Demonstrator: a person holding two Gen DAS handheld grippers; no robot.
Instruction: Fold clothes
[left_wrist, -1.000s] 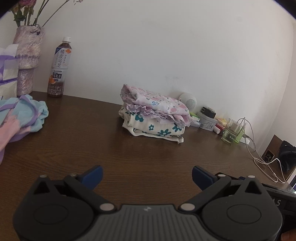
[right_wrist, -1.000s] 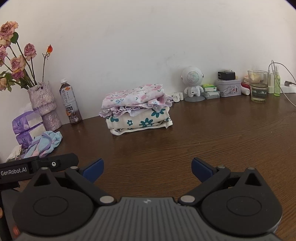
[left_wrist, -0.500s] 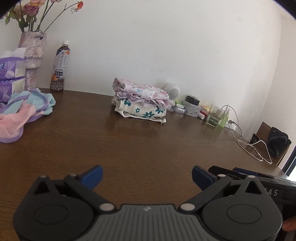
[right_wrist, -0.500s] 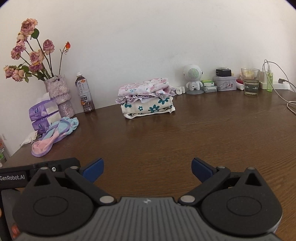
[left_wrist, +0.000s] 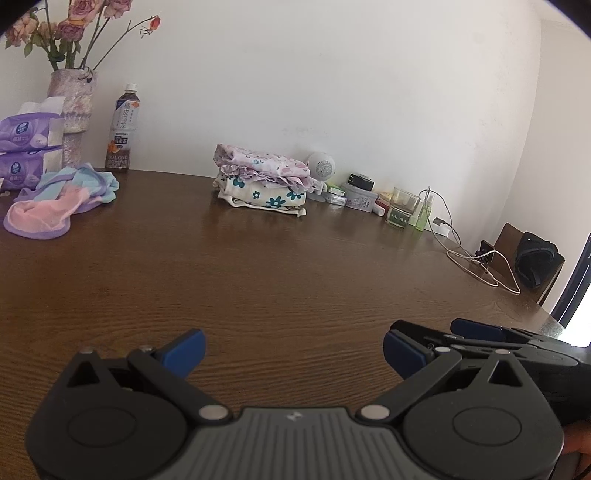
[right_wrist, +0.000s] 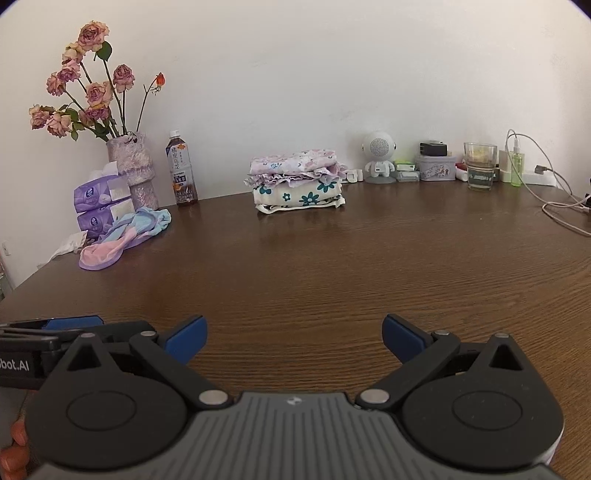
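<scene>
So both grippers are sitting low over the near edge of the brown wooden table (right_wrist: 332, 266), side by side, and neither has anything in it: the left gripper (left_wrist: 293, 349) has its blue-padded fingers spread wide over bare wood, and the right gripper (right_wrist: 293, 338) is the same, jaws apart and holding nothing. The clothes are all way back by the white wall. In the middle there's a neat folded stack (right_wrist: 297, 181): a cream piece with teal flowers on the bottom, folded flat with a bit of hem poking out, and a pale pink floral one with a lilac ruffled edge on top. It looks tidy and square-ish. Off to the left there's a crumpled garment (right_wrist: 125, 236) in pink, light blue and lilac, just heaped in a loose twist with one pink end flopped toward the front. It sits right beside two stacked purple tissue packs (right_wrist: 99, 210) and a textured vase of dried roses (right_wrist: 133, 170), with a bottle of tea (right_wrist: 181, 170) next to that. To the right of the stack is a little white robot-shaped speaker (right_wrist: 378, 157), then a tin (right_wrist: 435, 167), a glass (right_wrist: 479, 166), a green spray bottle (right_wrist: 517, 166) and a charging cable (right_wrist: 561, 218) trailing over the wood.
</scene>
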